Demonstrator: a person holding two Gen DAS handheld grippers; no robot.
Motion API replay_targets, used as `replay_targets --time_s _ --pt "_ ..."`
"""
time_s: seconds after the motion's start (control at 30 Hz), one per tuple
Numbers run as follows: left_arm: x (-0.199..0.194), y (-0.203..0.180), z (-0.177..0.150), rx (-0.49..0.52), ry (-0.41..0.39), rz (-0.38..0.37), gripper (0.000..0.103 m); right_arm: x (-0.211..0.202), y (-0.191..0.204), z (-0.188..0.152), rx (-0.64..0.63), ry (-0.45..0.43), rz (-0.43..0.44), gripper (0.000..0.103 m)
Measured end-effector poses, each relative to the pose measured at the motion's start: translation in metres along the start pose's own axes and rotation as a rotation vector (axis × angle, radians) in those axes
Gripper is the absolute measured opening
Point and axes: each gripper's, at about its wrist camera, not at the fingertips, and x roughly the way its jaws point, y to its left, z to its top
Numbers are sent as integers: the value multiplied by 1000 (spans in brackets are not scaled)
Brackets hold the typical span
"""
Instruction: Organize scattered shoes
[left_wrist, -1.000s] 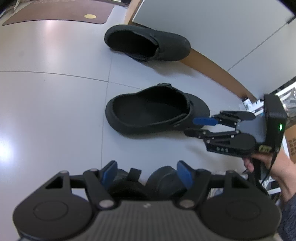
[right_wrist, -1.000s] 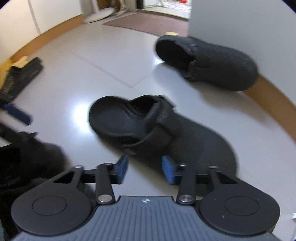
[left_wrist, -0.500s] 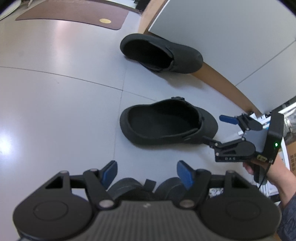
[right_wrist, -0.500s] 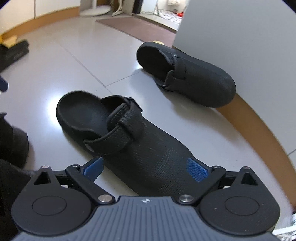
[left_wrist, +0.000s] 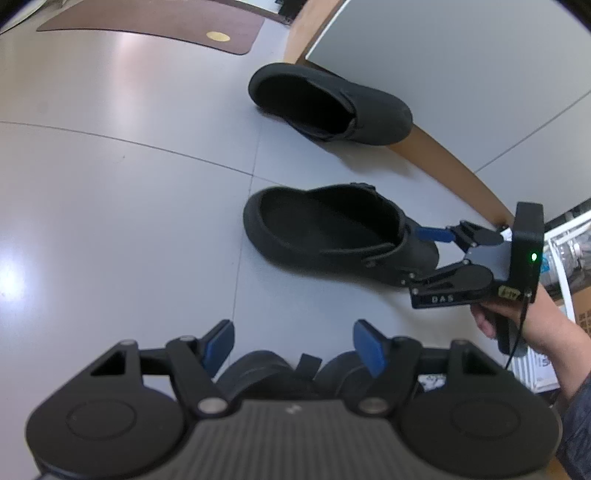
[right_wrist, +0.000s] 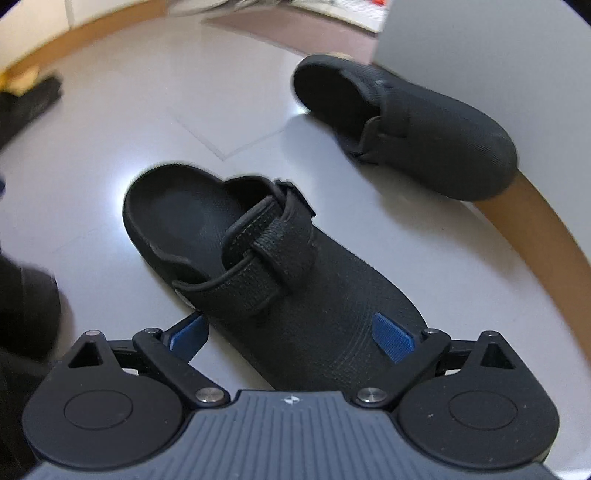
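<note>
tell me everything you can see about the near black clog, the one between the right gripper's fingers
The near clog is a black slip-on with a woven-looking textured upper, a closed rounded toe, an open heel cup and a strap folded forward over the instep. It sits upright, sole down, on the grey floor, toe toward the right gripper, heel away. The gripper's blue pads flank its toe end, jaws spread wide; contact is unclear. The second clog lies apart by the wall.
</note>
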Motion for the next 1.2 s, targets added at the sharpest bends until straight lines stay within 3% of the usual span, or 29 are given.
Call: replay_targets --time_s 0.27,0.47,0.53,0.6,0.63,0.67,0.9,1.03,1.2 --pt "7 -6 -1 11 12 -7 73 -19 5 -5 62 46 38 62" --pt "11 -7 -3 7 22 -8 73 -35 18 -16 113 77 109 56" --pt "12 -9 -3 14 25 -12 73 -42 19 -17 117 80 174 55" --pt "13 -12 -3 22 26 -12 73 -48 27 -17 51 56 174 68" --pt "14 -12 -3 24 26 -10 73 -48 31 -16 12 52 144 88" --pt "16 -13 -1 28 24 -9 73 -47 36 -16 -27 47 114 95" --pt "12 -9 0 38 16 -5 73 -22 33 -16 -5 55 125 96" --pt "8 0 1 24 24 6 73 -10 13 -12 142 73 123 97" --pt "8 8 0 -11 36 1 73 -5 5 -16 226 75 150 100"
